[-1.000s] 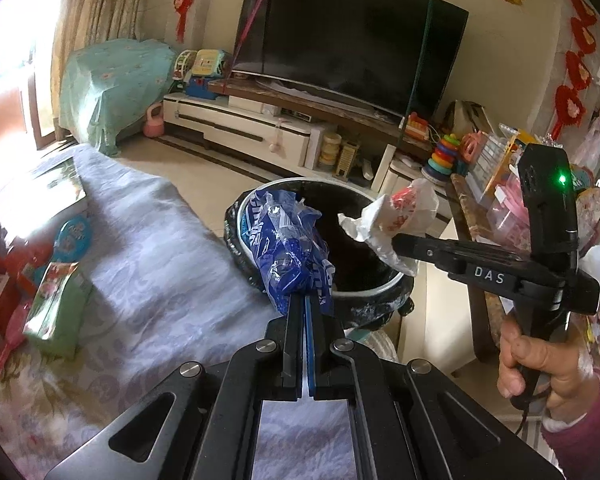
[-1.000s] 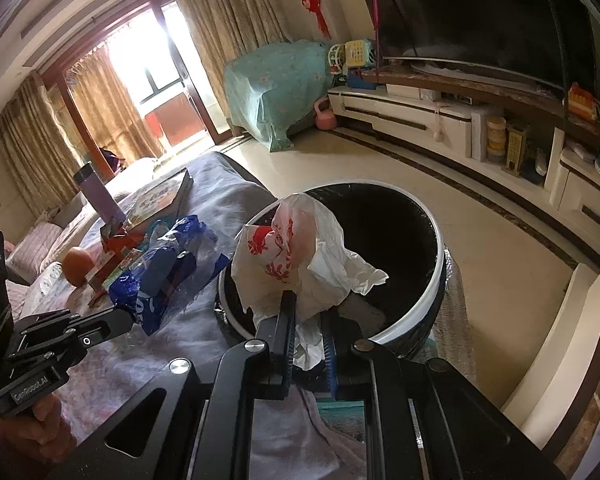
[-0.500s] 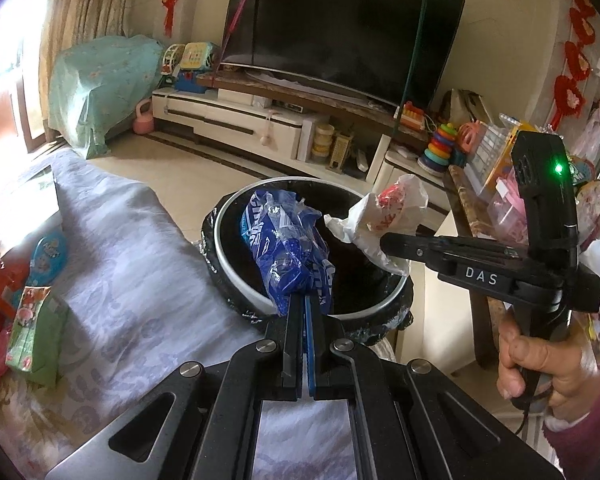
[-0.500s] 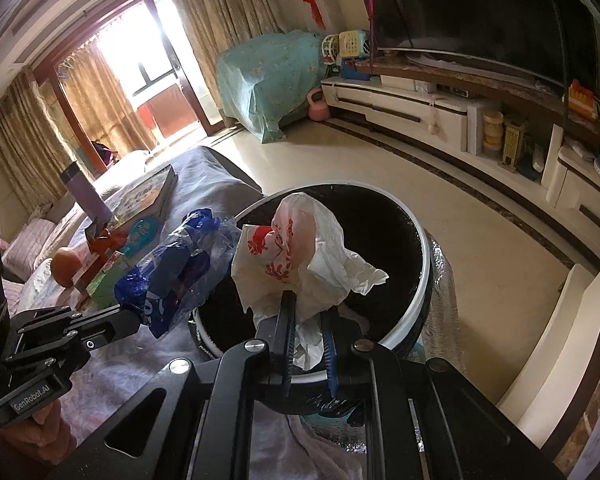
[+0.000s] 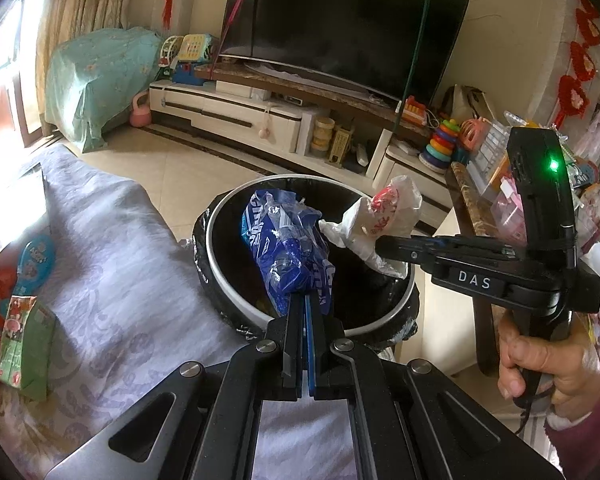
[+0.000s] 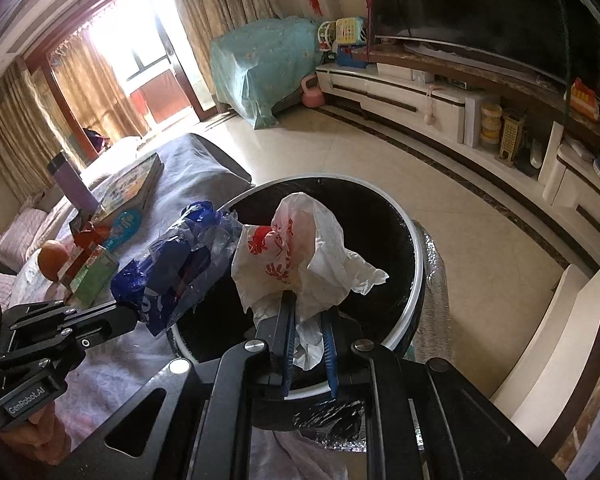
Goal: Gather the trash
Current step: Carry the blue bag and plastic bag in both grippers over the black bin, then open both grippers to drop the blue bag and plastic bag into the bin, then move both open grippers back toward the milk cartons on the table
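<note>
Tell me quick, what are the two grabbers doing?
Left gripper: shut on the blue wrapper.
Right gripper: shut on the white plastic bag.

Two wrist fisheye views, both angled down over the same round bin

The left wrist camera sits just behind the left gripper [image 5: 306,300], looking forward and down along its fingers, close over the round black-lined bin with a white rim [image 5: 224,280], with the large dark curved television [image 5: 340,28] on the far wall ahead. The right wrist camera rides behind the right gripper [image 6: 308,312], facing down more steeply, the bin [image 6: 418,264] close beneath and the sunlit curtained window [image 6: 140,56] far off at left. Both views share the bin, the lilac patterned cloth-covered table [image 5: 112,280] beside it, the television stand side of the room, and each shows the other gripper from the side.
</note>
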The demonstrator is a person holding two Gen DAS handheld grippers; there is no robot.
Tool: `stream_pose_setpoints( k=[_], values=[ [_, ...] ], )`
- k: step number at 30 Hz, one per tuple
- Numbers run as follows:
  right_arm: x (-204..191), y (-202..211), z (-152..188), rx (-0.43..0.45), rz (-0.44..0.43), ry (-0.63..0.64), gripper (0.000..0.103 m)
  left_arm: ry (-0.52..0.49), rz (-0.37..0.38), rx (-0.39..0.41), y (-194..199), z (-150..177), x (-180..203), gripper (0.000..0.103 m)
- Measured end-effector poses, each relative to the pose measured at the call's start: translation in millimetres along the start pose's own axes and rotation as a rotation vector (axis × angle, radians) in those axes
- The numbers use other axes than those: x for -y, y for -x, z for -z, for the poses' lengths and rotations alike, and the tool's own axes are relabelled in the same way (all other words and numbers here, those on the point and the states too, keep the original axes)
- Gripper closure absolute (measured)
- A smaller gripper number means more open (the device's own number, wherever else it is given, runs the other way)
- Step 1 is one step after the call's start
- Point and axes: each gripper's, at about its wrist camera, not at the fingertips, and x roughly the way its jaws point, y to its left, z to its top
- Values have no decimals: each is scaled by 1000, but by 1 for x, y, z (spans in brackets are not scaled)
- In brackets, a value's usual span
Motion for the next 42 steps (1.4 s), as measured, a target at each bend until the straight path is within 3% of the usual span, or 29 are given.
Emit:
stream_pose_setpoints(
  k=[16,18,19,20,21,25,29,33,42],
  values=[
    [3,-17,-4,-66,13,21,87,10,3,-13,-10,-9,2,103],
    [3,-18,-4,-69,14,21,80,11,4,-19,-11,-9,2,98],
    [3,-18,-4,-70,14,21,75,15,1,-20,-11,-9,2,88],
    [2,-17,-5,-67,7,20,62,18,-3,-15,-10,-8,2,75],
    [2,-16,-5,-62,3,19,53,20,-8,-6,-8,-8,1,69],
    [1,-9,-3,-37,-3,14,50,39,-18,8,1,-1,-1,62],
    [-2,2,2,7,-24,-14,34,65,-65,47,16,15,-6,44],
    [-10,13,9,51,-60,-30,16,108,-91,53,30,36,-11,37],
    [-45,22,25,89,-128,-46,10,207,-144,58,68,78,-29,36]
  ],
)
